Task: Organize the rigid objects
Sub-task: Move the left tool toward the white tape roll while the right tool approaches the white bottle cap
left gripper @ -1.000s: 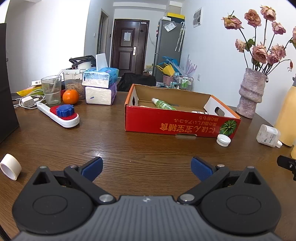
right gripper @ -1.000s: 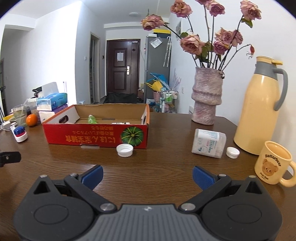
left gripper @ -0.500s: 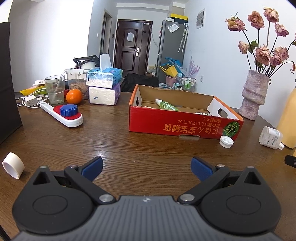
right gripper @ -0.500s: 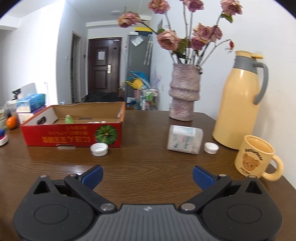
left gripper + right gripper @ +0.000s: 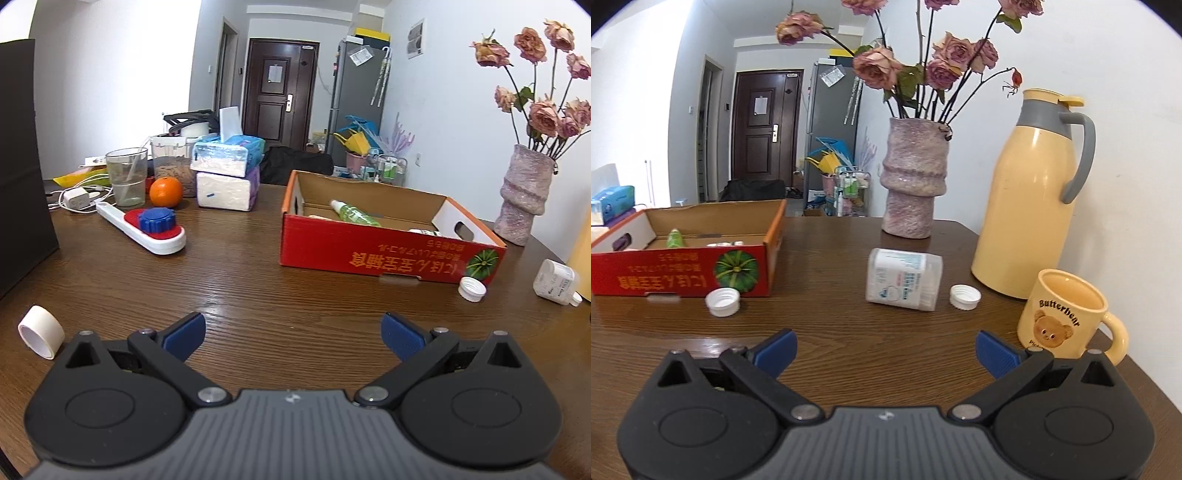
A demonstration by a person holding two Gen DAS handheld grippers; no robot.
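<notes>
Your right gripper [image 5: 885, 349] hangs low over the wooden table [image 5: 849, 332] with its blue fingers [image 5: 777, 349] spread wide and nothing between them. Straight ahead of it, a little way off, a white plastic bottle [image 5: 904, 278] lies on its side. It is uncapped; a white cap [image 5: 965, 296] sits just beside it on the right, apart from it. A second white cap [image 5: 722, 301] lies to the left, close against the front wall of the red cardboard box [image 5: 679, 275]. A yellow bear mug [image 5: 1062, 314] stands right of your right finger, with a yellow thermos jug [image 5: 1032, 199] behind it and a vase [image 5: 913, 177] of dried roses behind the bottle.

Your left gripper [image 5: 293, 336] is likewise spread wide and empty above the table. From this view the box [image 5: 388, 254] lies ahead and to the right, with a green bottle [image 5: 352, 212] lying inside. A roll of white tape [image 5: 40, 331] lies on the table just left of your left finger. Further back on the left are a white opener with a blue cap [image 5: 157, 220] on it, an orange [image 5: 166, 192], a glass [image 5: 126, 176] and stacked tissue packs [image 5: 227, 173]
</notes>
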